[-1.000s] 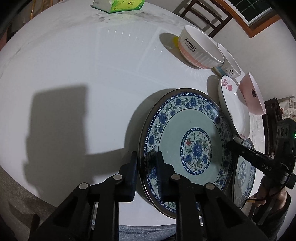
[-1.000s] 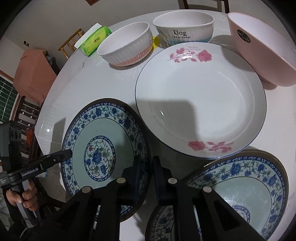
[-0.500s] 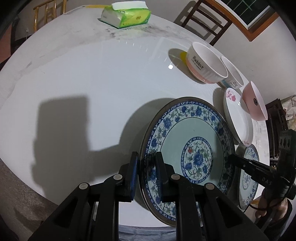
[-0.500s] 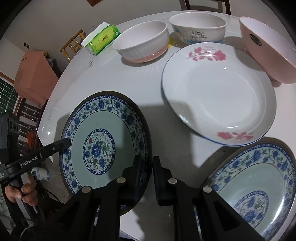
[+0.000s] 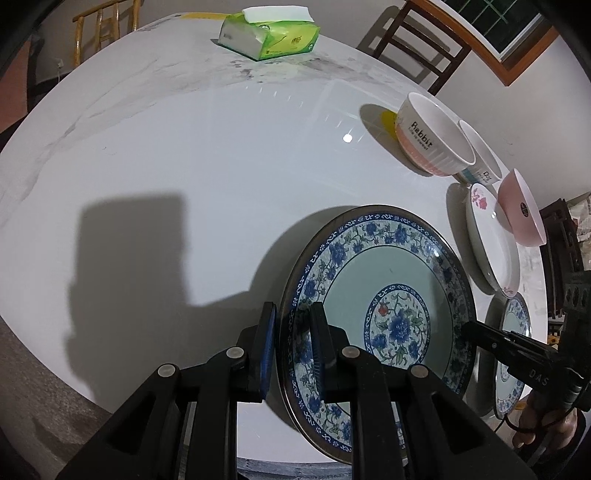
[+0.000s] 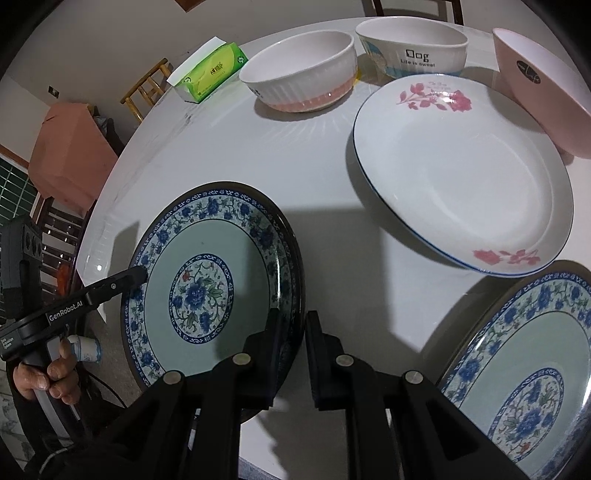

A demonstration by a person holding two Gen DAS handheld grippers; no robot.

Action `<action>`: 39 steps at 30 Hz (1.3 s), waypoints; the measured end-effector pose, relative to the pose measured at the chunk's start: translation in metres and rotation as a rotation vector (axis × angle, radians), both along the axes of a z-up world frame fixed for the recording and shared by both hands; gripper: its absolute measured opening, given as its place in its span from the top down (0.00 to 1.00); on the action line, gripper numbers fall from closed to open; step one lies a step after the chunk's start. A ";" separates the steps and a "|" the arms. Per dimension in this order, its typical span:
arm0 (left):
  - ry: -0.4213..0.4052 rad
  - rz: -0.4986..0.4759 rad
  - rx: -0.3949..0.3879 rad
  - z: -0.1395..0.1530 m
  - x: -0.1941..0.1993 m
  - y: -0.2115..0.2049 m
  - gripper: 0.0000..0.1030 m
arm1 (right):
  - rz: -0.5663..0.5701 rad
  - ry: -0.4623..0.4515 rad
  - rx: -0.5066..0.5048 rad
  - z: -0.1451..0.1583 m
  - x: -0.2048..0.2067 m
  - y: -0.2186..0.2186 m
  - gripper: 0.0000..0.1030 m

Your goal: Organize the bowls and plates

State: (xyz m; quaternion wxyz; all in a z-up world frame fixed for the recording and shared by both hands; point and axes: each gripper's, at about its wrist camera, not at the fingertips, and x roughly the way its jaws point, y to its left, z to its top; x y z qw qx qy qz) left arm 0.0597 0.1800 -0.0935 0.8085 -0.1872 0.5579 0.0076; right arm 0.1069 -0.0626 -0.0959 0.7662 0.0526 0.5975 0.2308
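A blue floral plate hangs slightly above the white table, casting a shadow, and both grippers hold it. My left gripper is shut on the plate's left rim, and its tip shows in the right wrist view. My right gripper is shut on the opposite rim, its tip visible in the left wrist view. A second blue floral plate lies to the right. Beyond it is a white rose plate.
A ribbed "Rabbit" bowl, a "Dog" bowl and a pink bowl stand behind the plates. A green tissue pack lies at the far edge. Wooden chairs ring the table.
Both grippers have carried the blue floral plate sideways, away from the rose plate and the second blue plate. The bowls now sit farther to the right in both views.
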 end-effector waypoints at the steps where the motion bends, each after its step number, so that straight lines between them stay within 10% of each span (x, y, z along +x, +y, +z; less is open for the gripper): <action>1: 0.001 0.000 -0.001 -0.001 0.000 0.000 0.85 | 0.002 -0.005 -0.001 0.000 0.000 0.002 0.87; 26: -0.053 0.065 0.143 0.021 -0.009 -0.006 0.58 | 0.016 -0.184 -0.120 0.027 -0.013 -0.009 0.79; 39: -0.190 -0.027 0.174 0.058 -0.025 -0.077 0.50 | -0.006 -0.320 -0.211 0.056 -0.043 -0.034 0.79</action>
